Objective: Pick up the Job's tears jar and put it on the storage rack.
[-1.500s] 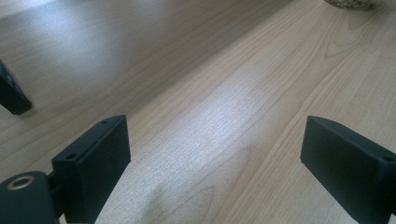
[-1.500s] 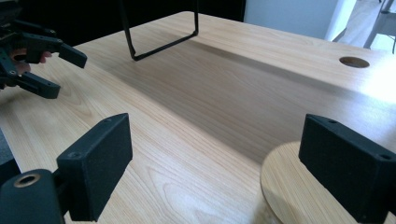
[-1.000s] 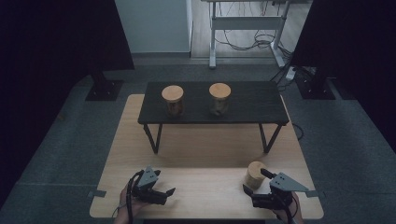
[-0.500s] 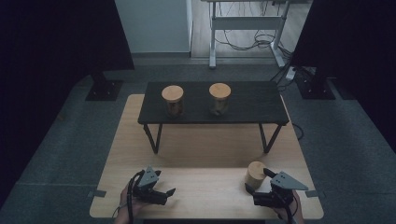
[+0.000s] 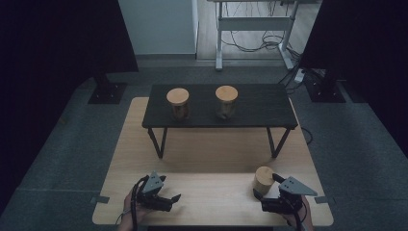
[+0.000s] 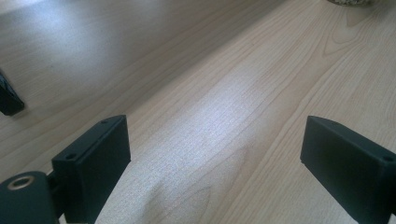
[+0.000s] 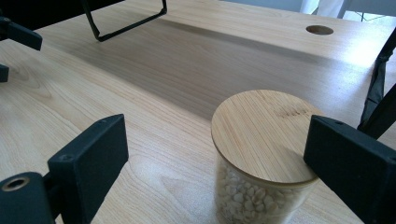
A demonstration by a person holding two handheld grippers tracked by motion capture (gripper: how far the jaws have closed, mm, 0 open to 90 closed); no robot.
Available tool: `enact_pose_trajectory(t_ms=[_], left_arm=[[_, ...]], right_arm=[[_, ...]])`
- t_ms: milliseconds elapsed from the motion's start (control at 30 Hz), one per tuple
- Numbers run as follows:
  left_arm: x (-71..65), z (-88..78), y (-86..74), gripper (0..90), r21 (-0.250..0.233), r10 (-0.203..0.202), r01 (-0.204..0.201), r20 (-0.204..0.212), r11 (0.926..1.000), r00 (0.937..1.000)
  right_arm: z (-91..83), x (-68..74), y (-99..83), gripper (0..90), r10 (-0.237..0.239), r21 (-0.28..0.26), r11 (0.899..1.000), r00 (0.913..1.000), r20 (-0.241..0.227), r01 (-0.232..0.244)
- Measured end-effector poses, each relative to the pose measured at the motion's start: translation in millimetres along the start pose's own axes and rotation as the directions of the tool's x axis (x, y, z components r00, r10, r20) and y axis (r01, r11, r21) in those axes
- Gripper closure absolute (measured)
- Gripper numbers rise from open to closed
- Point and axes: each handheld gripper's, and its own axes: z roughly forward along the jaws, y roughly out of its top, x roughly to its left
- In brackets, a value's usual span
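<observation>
Bare tabletop (image 5: pixel 211 159) beside jar (image 5: pixel 263 179)

Lab/studio: black curtains (image 5: pixel 57 43), desk frame w/ cables (image 5: pixel 250 29).

A pale wooden table (image 5: pixel 211 154) is set on grey carpet (image 5: pixel 62 159), with a low black bench (image 5: pixel 269 108) placed on it. Dark curtains (image 5: pixel 57 38) are hung at both sides, and a white desk frame (image 5: pixel 250 24) with cables is seen behind
</observation>
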Motion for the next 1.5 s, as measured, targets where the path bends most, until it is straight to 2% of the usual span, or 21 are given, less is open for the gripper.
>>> enact_pose_trajectory(t_ms=[300,1000,1500], left_arm=[[0.2,-0.5,0.4,8.1,-0.001,0.002,-0.002,-0.002,1.0,1.0],[0.8,-1.9,0.6,8.1,-0.004,0.001,-0.001,-0.004,1.0,1.0],[0.1,-0.8,0.7,8.1,0.0,0.003,-0.003,-0.001,1.0,1.0]], right_arm=[[1.1,0.8,0.0,5.3,-0.004,0.0,1.0,1.0,-0.001,0.004],[0.2,-8.0,-3.5,4.9,-0.001,0.013,1.0,0.9984,0.056,0.001],[14.8,-12.5,-10.3,4.6,-0.004,0.056,0.998,0.996,0.09,-0.001]])
